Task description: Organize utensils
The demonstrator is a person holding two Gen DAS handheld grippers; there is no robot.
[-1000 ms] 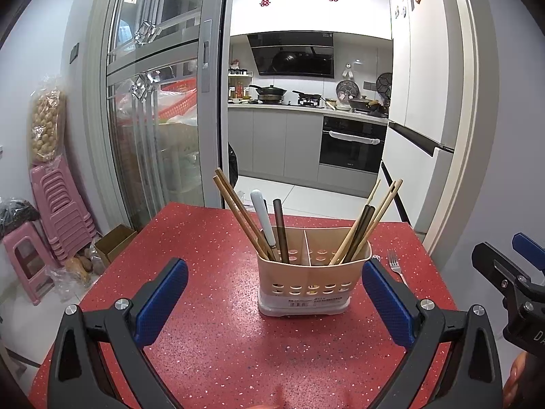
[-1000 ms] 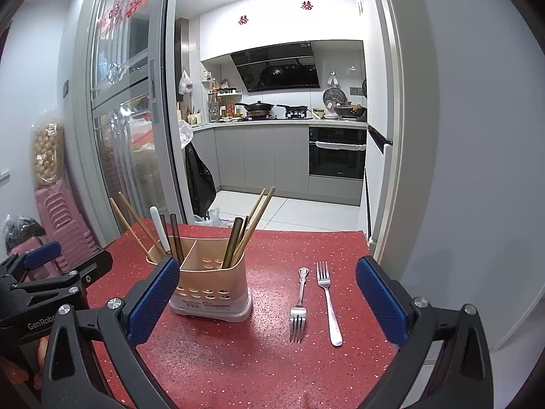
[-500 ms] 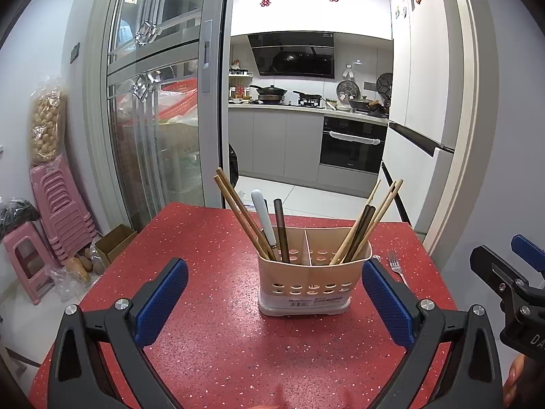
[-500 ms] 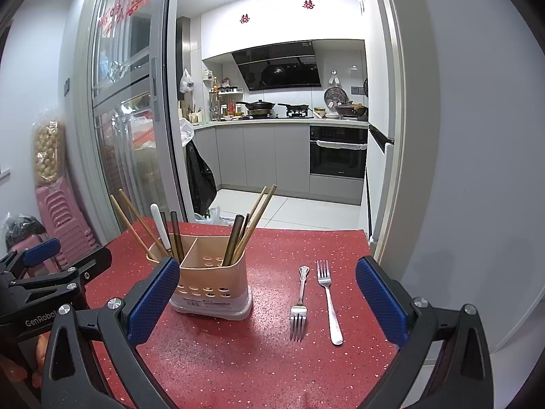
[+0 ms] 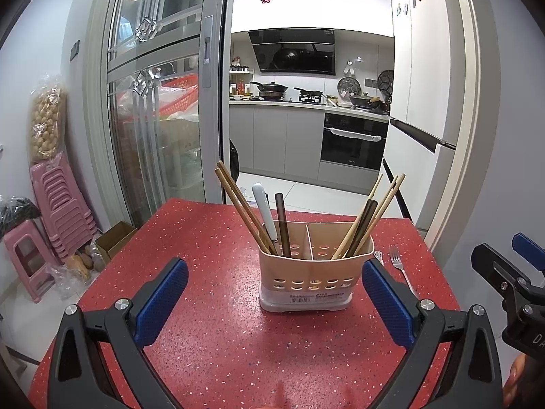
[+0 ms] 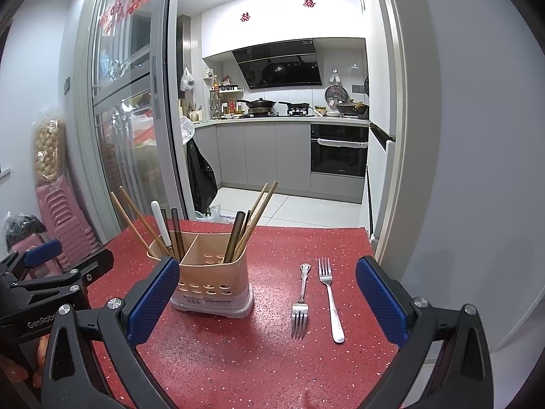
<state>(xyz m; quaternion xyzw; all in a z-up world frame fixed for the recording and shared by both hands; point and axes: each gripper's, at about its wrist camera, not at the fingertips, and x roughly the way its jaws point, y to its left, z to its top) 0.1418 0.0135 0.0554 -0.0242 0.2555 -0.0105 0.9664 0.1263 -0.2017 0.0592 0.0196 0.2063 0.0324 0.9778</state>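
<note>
Holding both tools wide and empty, you have changed almost nothing over the last second: your right tool [image 6: 267,301] has only crept a little nearer the bench [image 6: 238,358], and your left tool [image 5: 274,301] has barely drifted. Take the utensil caddy [image 5: 315,272] as your landmark. Your left tool frames it squarely from the near side, its blue pads on either flank but well short of touching. Inside the caddy, chopsticks [image 5: 242,209] lean out of the left compartment with a white-handled utensil [image 5: 264,209] beside them, and more chopsticks [image 5: 374,214] lean out of the right one. To the right of the caddy two forks lie flat on the bench, the ornate fork [image 6: 301,298] nearer it with tines toward you, the plain fork [image 6: 328,294] beyond with tines away. Since neither fork has been touched, the sorting is likely still ahead, and your right tool looks best placed to take one.
</note>
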